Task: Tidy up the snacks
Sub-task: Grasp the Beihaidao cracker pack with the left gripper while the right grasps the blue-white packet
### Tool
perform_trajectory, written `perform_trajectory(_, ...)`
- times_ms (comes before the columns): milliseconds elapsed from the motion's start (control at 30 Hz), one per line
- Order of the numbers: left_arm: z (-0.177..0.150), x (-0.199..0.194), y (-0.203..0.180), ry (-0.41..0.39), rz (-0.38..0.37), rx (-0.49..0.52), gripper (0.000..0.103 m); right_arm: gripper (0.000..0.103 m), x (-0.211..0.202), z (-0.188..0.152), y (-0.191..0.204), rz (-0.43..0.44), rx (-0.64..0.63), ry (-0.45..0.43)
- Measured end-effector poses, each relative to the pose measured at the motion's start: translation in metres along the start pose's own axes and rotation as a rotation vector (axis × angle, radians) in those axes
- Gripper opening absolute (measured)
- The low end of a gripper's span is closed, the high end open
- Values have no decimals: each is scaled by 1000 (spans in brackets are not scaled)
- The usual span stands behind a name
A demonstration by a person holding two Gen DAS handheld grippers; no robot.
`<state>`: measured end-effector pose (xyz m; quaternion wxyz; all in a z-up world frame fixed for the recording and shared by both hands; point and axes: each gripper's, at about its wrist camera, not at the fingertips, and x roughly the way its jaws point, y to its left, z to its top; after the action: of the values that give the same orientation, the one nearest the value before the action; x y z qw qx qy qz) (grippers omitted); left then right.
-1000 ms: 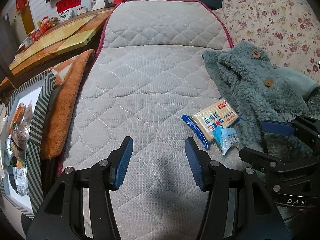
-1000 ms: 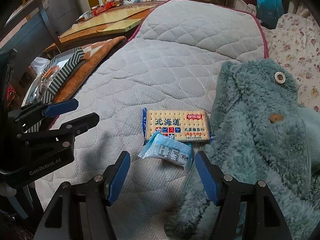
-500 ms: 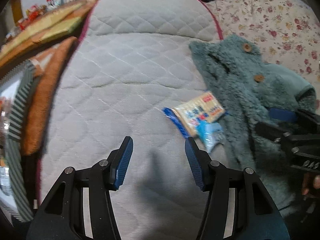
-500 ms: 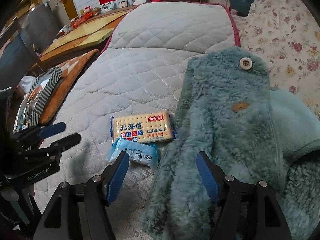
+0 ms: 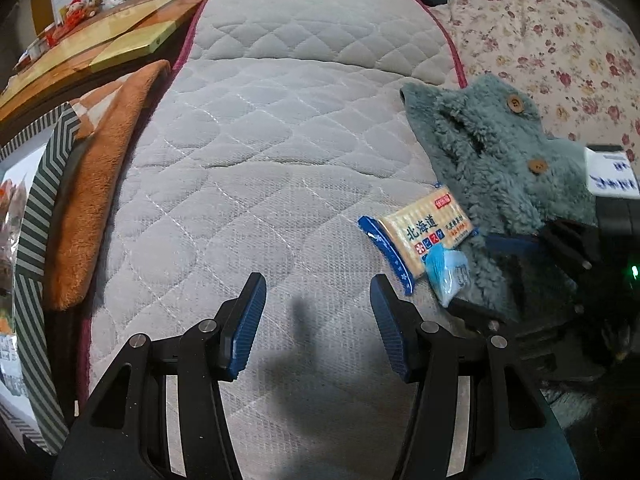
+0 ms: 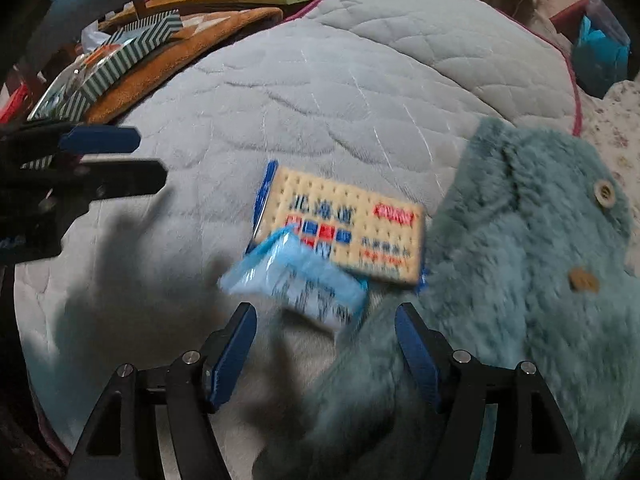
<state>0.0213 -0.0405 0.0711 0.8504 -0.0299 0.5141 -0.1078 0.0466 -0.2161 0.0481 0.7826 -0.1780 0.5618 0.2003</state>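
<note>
Cracker packet [image 5: 426, 232] and blue pouch [image 5: 447, 275] touch teal fleece [image 5: 492, 184].

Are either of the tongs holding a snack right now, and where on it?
Nothing is held. The left tongs are open over bare quilt; the right tongs are open just short of the blue packet.

The room light is soft and a bit dim. The left wrist view is sharp. The right wrist view is smeared, so the words on the cracker pack [image 6: 340, 232] are fuzzy. Dark shadows lie on the grey quilt [image 5: 256, 184]. The edges bend and go black.
</note>
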Motion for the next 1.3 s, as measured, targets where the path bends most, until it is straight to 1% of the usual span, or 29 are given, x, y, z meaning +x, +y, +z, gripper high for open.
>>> perform_trajectory(33,1,1,1,1,-1,2,54,70,4,3,-2,24,1,-6)
perform_trajectory(67,1,1,1,2,-2,5,54,70,9,4,-5,55,14,11)
perform_trajectory(133,4,1,2,-1,-4,17,54,68,17,3,-4,105,50,75)
perform_trajectory(167,5,2,2,-3,-6,24,54,65,19,-2,1,151,59,99)
perform_trajectory(233,10,4,0,-8,-15,47,54,65,18,-10,10,216,82,118)
perform_trajectory(267,13,5,-2,-10,-23,67,54,65,16,-14,11,226,101,122)
perform_trajectory(300,17,7,-7,-13,-36,102,54,65,14,-18,11,218,129,126)
perform_trajectory(367,23,10,-16,-15,-54,166,54,65,7,-25,4,165,189,125)
perform_trajectory(433,30,14,-26,-20,-78,243,54,65,0,-31,-4,142,248,101)
perform_trajectory(500,38,21,-38,-11,-129,318,54,65,-7,-39,-16,169,320,79)
perform_trajectory(567,43,28,-48,3,-145,380,54,65,-12,-42,-24,187,365,57)
perform_trajectory(667,46,42,-68,52,-188,515,54,65,-13,-43,-29,186,388,53)
perform_trajectory(733,46,51,-78,100,-225,584,54,65,-10,-43,-32,186,381,66)
perform_trajectory(800,44,59,-87,139,-246,639,54,65,-10,-44,-29,181,371,75)
perform_trajectory(867,44,68,-95,168,-247,679,55,65,-10,-44,-25,185,372,76)
perform_trajectory(900,43,70,-99,165,-241,697,57,65,-11,-43,-26,189,377,76)
perform_trajectory(967,44,75,-109,161,-238,737,65,65,-12,-43,-28,195,379,77)
perform_trajectory(1033,45,79,-117,162,-229,759,67,66,-10,-46,-29,195,375,80)
perform_trajectory(1133,49,89,-128,149,-169,793,67,66,-6,-39,-28,196,372,83)
perform_trajectory(1200,51,103,-130,185,-125,801,67,66,-6,-39,-29,199,376,81)
perform_trajectory(1267,49,112,-125,209,-116,794,67,66,-6,-38,-32,200,376,81)
perform_trajectory(1300,47,111,-124,195,-118,798,67,66,-6,-38,-32,199,377,81)
